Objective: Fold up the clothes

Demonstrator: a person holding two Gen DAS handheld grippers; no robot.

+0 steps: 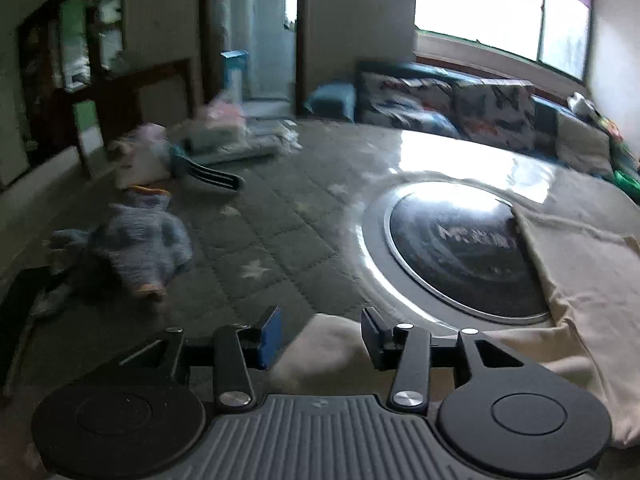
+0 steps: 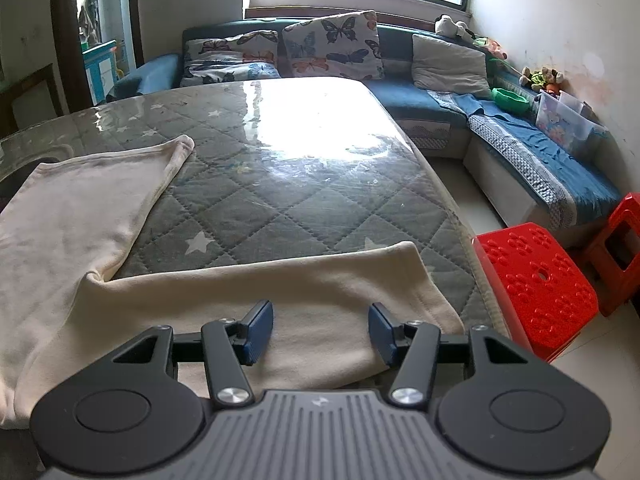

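Observation:
A cream garment (image 2: pixel 80 216) lies spread on the grey quilted table (image 2: pixel 280 184) under clear plastic. One sleeve reaches up the table at the left, and a folded band runs across the near edge. My right gripper (image 2: pixel 320 332) hovers over that near band with its blue pads apart and nothing pinched. In the left wrist view the same cream garment (image 1: pixel 580 280) covers the right side and partly overlaps a round black cooktop (image 1: pixel 460 248). My left gripper (image 1: pixel 320 336) stands open above a cream fold (image 1: pixel 324 344), its pads clear of the cloth.
A blue fuzzy garment (image 1: pixel 136 248) and a heap of clothes and bags (image 1: pixel 208 136) lie on the table's far left. A blue sofa (image 2: pixel 420 92) with butterfly cushions wraps the far side. Two red plastic stools (image 2: pixel 536 280) stand by the table's right edge.

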